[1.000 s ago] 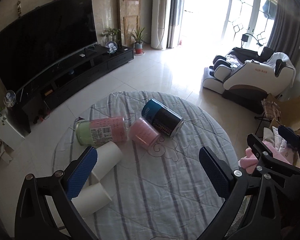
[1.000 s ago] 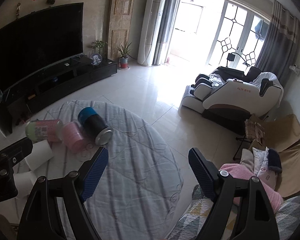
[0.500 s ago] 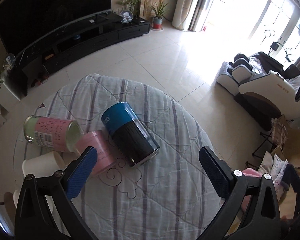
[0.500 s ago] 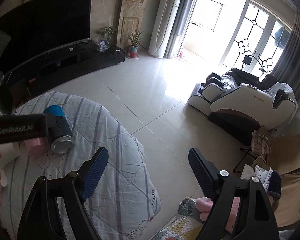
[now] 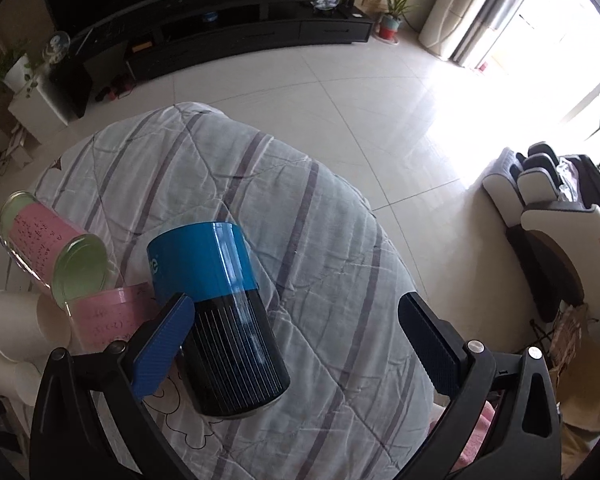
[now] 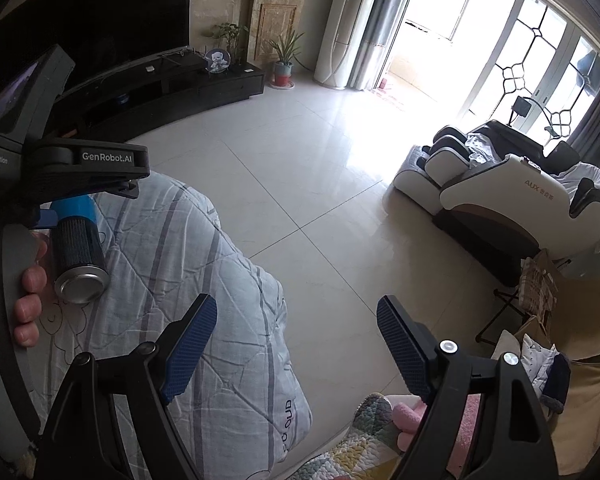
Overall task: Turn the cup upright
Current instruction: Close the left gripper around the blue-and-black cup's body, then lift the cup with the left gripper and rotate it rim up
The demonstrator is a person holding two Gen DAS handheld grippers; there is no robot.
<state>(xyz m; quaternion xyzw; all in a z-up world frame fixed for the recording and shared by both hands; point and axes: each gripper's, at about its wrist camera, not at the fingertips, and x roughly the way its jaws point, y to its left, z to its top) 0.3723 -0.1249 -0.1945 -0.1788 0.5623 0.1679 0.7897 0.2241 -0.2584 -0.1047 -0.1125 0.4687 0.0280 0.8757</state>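
A blue-and-black cup point(image 5: 224, 312) lies on its side on the round table's striped cloth point(image 5: 204, 184). It also shows in the right wrist view point(image 6: 78, 252), metal end toward the camera. My left gripper point(image 5: 296, 336) is open, close above the cup, its left finger point(image 5: 160, 344) beside the cup's black part and its right finger well clear. My right gripper point(image 6: 296, 344) is open and empty over the table's right edge.
A pink cup point(image 5: 104, 316), a glass jar with a pink label point(image 5: 48, 248) and white paper cups point(image 5: 20, 328) lie left of the blue cup. Tiled floor, a TV stand point(image 5: 236, 20) and a massage chair point(image 6: 512, 196) surround the table.
My left gripper has moved forward and down to the blue cup, which now lies between its fingers. The right wrist view has shifted slightly; the left gripper's body now fills its left side.
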